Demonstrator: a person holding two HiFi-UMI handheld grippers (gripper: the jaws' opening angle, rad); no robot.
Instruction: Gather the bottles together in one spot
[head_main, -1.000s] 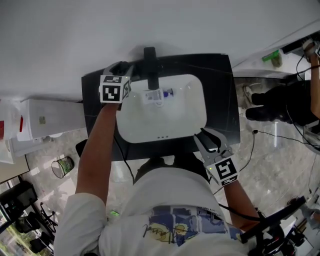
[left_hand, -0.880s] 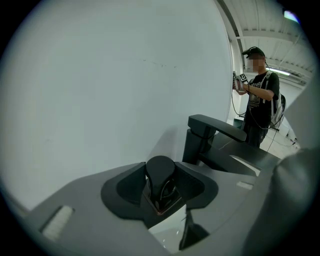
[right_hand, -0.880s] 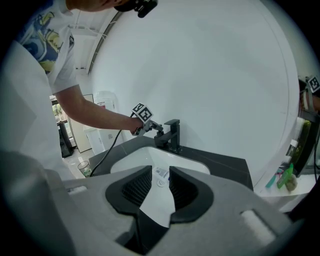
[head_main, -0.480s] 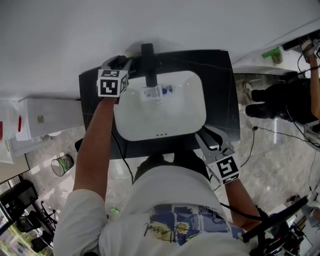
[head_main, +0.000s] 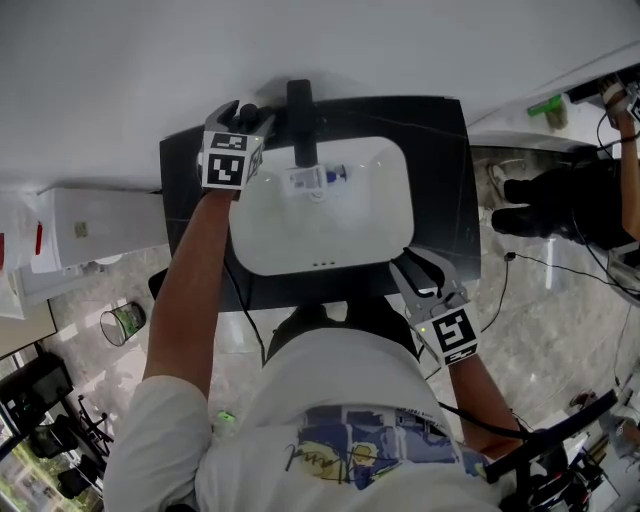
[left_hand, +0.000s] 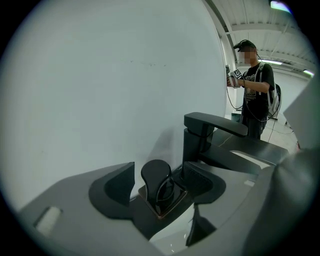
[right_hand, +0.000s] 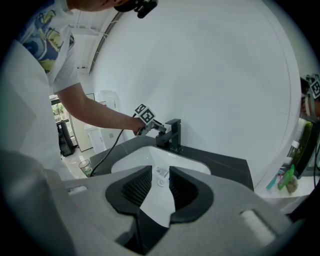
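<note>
Bottles that read clearly number two. One small white bottle (head_main: 318, 180) with a blue end lies in the single white basin (head_main: 350, 235), just beside the foot of the one black faucet (head_main: 300, 125). One green bottle (head_main: 545, 110) lies on a ledge well off to the right.

Both grippers are in view. The left gripper (head_main: 243, 118) sits on the black counter (head_main: 445, 180) left of the faucet. Its jaws have just been opening and now stand wide. One dark, glossy, round-topped object (left_hand: 156, 176) stands upright between them, clear of both pads; whether it is a bottle cannot be told. The right gripper (head_main: 410, 275) hangs over the counter's near edge, facing the basin, its jaws spread wide with nothing between them. One other person (left_hand: 252, 85) stands in the background.
</note>
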